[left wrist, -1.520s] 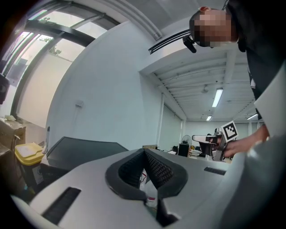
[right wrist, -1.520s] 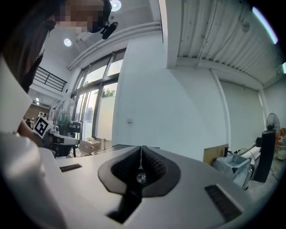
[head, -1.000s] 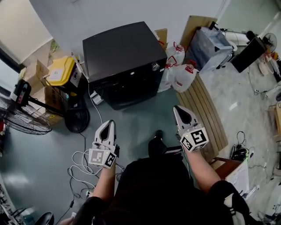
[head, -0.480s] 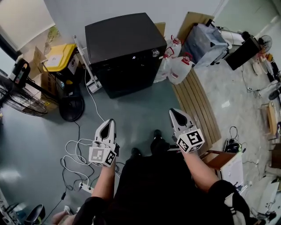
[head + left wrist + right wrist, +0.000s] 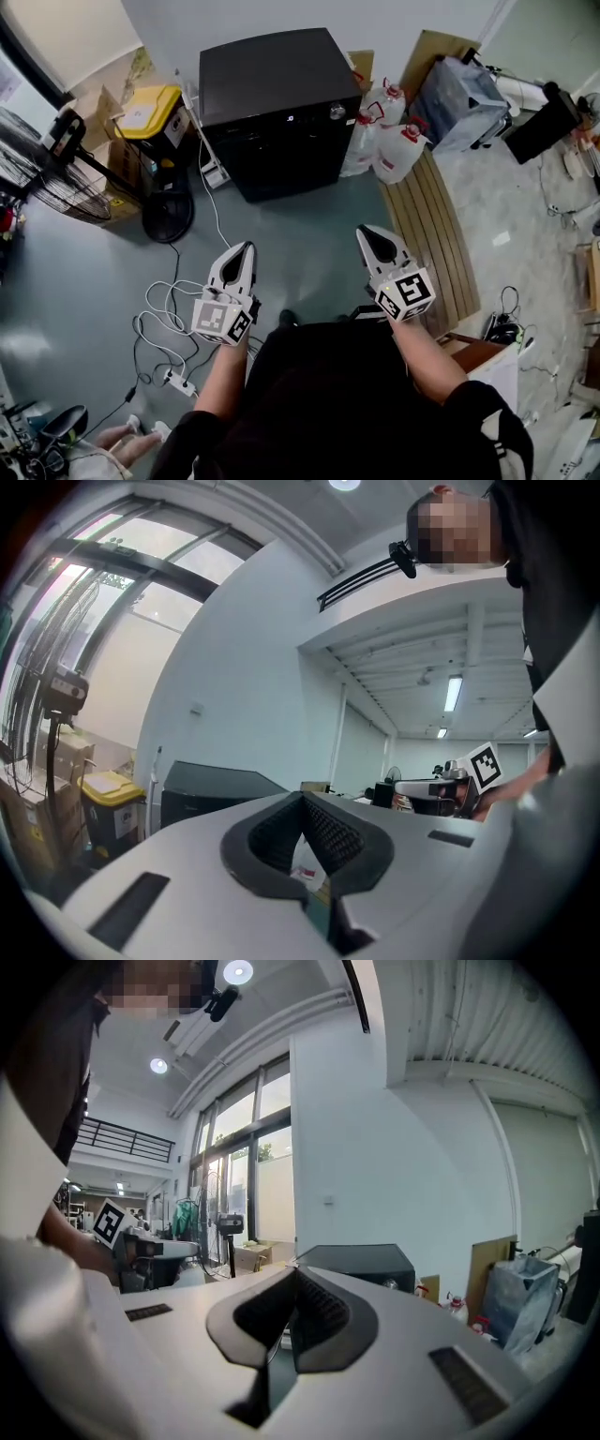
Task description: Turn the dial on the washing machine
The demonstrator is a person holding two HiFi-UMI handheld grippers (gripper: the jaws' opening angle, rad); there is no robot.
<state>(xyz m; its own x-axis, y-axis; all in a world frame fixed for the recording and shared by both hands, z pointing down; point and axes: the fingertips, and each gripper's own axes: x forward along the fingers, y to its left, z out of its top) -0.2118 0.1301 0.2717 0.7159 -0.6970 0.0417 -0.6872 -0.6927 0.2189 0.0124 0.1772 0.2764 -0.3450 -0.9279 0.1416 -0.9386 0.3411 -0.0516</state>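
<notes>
Fan (image 5: 52,183), black with a round wire cage, stands at far left beside one yellow-lidded bin (image 5: 150,111). One black box-shaped washing machine (image 5: 267,80) stands by the wall, its single small silver dial (image 5: 337,112) at the front's upper right corner. Three red-capped white plastic jugs (image 5: 401,155) cluster just right of it. Nearer, the left claw (image 5: 246,247) and right claw (image 5: 364,231) are both closed and empty, well apart from the dial.

Bright, even daylight; fisheye edges bend, corners perhaps vignetted
</notes>
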